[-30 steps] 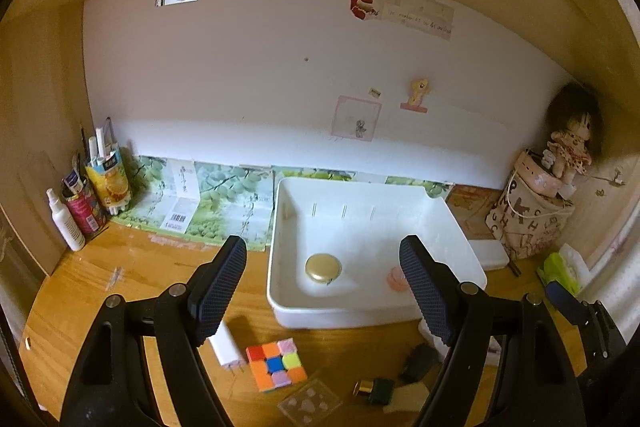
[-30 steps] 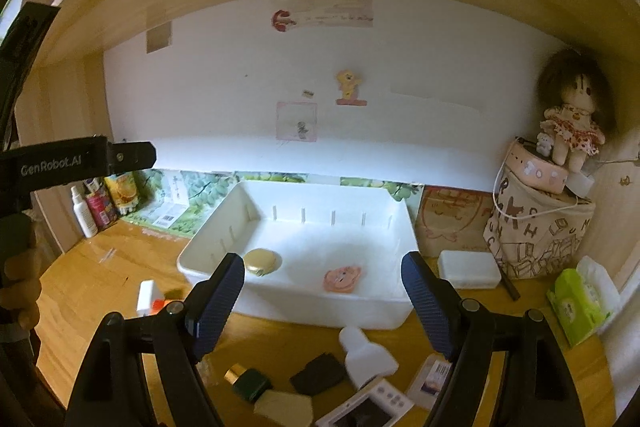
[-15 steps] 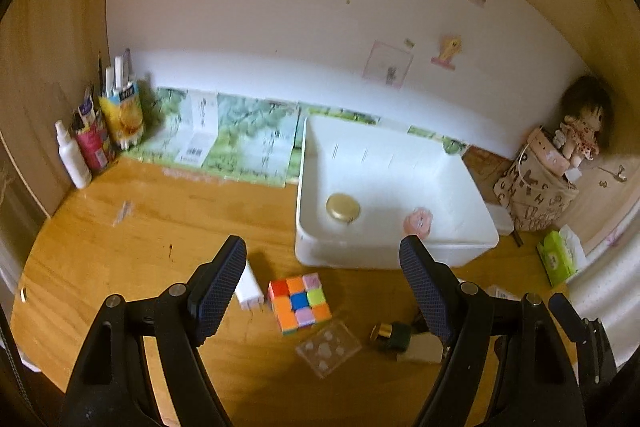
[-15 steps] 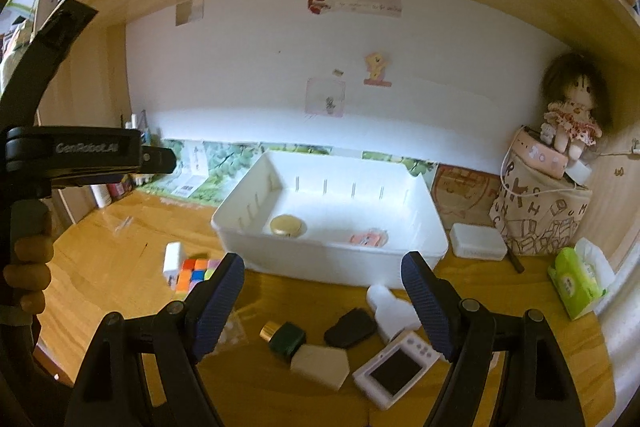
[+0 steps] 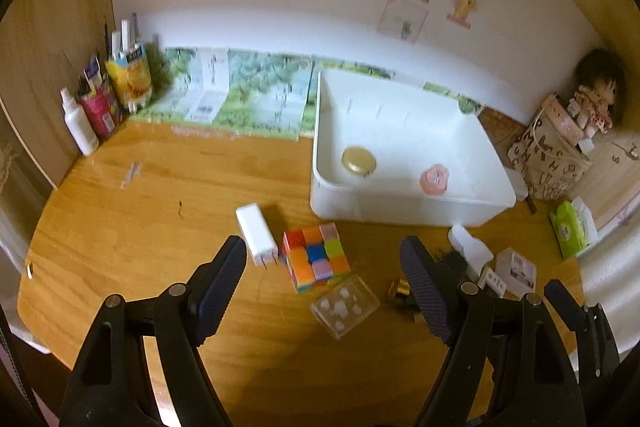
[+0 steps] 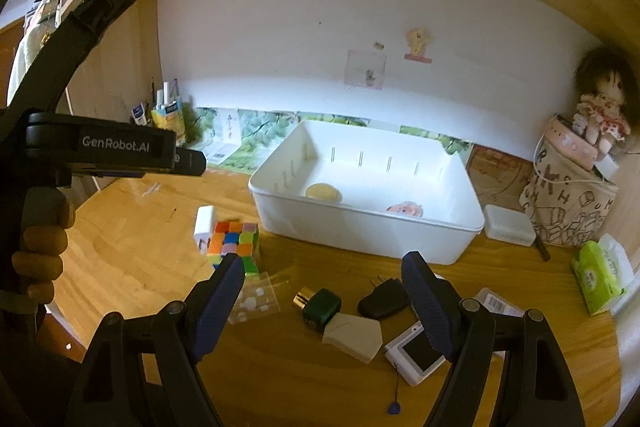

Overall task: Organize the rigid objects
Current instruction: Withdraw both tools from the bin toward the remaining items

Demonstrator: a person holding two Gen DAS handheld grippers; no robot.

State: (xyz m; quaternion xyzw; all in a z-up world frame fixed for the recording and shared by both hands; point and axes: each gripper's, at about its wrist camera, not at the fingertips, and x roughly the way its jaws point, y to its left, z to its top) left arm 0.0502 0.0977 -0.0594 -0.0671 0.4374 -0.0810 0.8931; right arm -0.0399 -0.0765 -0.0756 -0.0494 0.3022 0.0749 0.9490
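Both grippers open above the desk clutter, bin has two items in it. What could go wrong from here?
1. The white charger lies right against the colour cube; the open left gripper closing on either may knock the other.
2. The clear plastic box is thin and see-through, so likely to slip or be misjudged.
3. Green bottle, black plug and beige piece crowd together under the right gripper; a double grab is possible.

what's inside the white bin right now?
White bin holds two items: a round gold disc toward its left and a pink flower-shaped piece to its right, apart. From the right wrist view, the near wall hides the floor strip just behind it.
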